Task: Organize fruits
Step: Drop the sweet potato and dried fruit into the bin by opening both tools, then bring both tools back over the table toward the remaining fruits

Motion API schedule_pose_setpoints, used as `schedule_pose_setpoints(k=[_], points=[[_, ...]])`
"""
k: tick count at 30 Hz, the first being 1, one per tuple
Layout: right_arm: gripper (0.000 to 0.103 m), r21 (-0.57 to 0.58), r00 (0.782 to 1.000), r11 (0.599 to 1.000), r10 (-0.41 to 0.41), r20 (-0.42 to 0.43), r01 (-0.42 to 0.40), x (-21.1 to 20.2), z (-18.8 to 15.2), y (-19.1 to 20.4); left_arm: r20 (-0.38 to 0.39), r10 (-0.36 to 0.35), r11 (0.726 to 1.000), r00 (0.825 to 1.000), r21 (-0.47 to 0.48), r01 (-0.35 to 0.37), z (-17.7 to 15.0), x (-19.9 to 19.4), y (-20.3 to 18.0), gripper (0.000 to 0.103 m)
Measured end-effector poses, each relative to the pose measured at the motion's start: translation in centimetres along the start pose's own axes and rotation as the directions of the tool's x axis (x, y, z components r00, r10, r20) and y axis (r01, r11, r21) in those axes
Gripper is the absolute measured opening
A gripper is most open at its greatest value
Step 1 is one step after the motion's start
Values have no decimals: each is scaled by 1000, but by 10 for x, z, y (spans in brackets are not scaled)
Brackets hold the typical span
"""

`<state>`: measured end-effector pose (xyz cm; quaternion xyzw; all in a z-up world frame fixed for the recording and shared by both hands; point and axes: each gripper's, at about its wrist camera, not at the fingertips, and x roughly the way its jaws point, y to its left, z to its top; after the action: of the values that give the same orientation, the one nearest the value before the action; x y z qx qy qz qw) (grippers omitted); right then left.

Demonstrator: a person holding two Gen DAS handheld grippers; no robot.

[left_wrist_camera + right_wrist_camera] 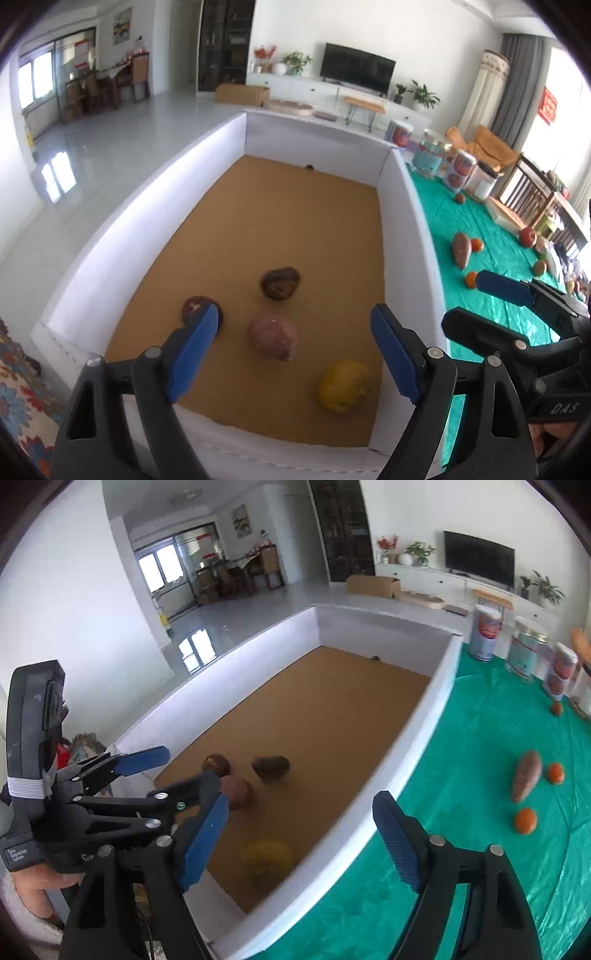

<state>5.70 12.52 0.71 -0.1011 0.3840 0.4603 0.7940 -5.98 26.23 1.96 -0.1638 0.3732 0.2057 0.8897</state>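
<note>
A white-walled box (406,206) with a brown cardboard floor holds a yellow fruit (345,386), a brown-purple fruit (272,334), and two dark brown fruits (280,282) (195,308). My left gripper (291,350) is open and empty above the box's near end. My right gripper (301,840) is open and empty over the box's near right wall (369,812); the yellow fruit (267,856) lies below it. On the green cloth lie a sweet potato (526,781) and small oranges (525,820) (556,772).
Several jars and cans (458,166) stand at the far end of the green cloth (461,849). A red apple (527,236) and other fruit lie at its right. A wooden chair (532,192) stands beyond the table. A patterned cloth (22,398) lies left of the box.
</note>
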Motion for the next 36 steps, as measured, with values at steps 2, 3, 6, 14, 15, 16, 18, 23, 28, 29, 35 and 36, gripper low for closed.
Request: schedule_pose_setpoints(k=[2, 3, 6, 14, 15, 16, 18, 23, 28, 29, 35, 36], points=[[85, 56, 997, 996, -67, 38, 65, -20, -15, -35, 17, -35, 999, 999, 36, 34, 2, -6, -21, 86], [89, 90, 993, 991, -107, 54, 102, -31, -25, -54, 21, -62, 997, 998, 56, 60, 1, -7, -36, 86], [95, 193, 972, 958, -229, 60, 214, -59, -63, -112, 14, -163, 978, 987, 136, 159, -4, -13, -86, 88], [96, 366, 819, 739, -557, -138, 565, -97, -168, -256, -157, -382, 850, 911, 327, 413, -33, 5, -238, 93], [96, 420, 806, 700, -570, -160, 578, -107, -175, -267, -173, -378, 838, 909, 353, 416, -38, 14, -254, 93], [96, 486, 815, 675, -558, -156, 555, -117, -180, -276, -183, -369, 829, 911, 378, 411, -44, 23, -267, 93], [97, 531, 809, 656, -579, -103, 537, -134, -183, -283, -190, -336, 823, 922, 417, 386, -53, 47, -287, 93], [97, 493, 758, 610, -628, -177, 620, -125, -186, -284, -221, -212, 873, 952, 395, 286, -59, 113, -295, 93], [97, 490, 749, 590, -619, -235, 641, -112, -193, -291, -223, -153, 899, 963, 373, 229, -59, 144, -286, 93], [97, 492, 748, 587, -619, -238, 642, -112, -194, -292, -202, -143, 896, 969, 389, 214, -61, 144, -285, 93], [103, 493, 749, 586, -615, -246, 643, -109, -194, -292, -164, -143, 891, 976, 408, 199, -65, 149, -288, 99], [103, 493, 749, 586, -615, -246, 643, -109, -195, -292, -163, -137, 894, 977, 405, 193, -64, 150, -288, 101]])
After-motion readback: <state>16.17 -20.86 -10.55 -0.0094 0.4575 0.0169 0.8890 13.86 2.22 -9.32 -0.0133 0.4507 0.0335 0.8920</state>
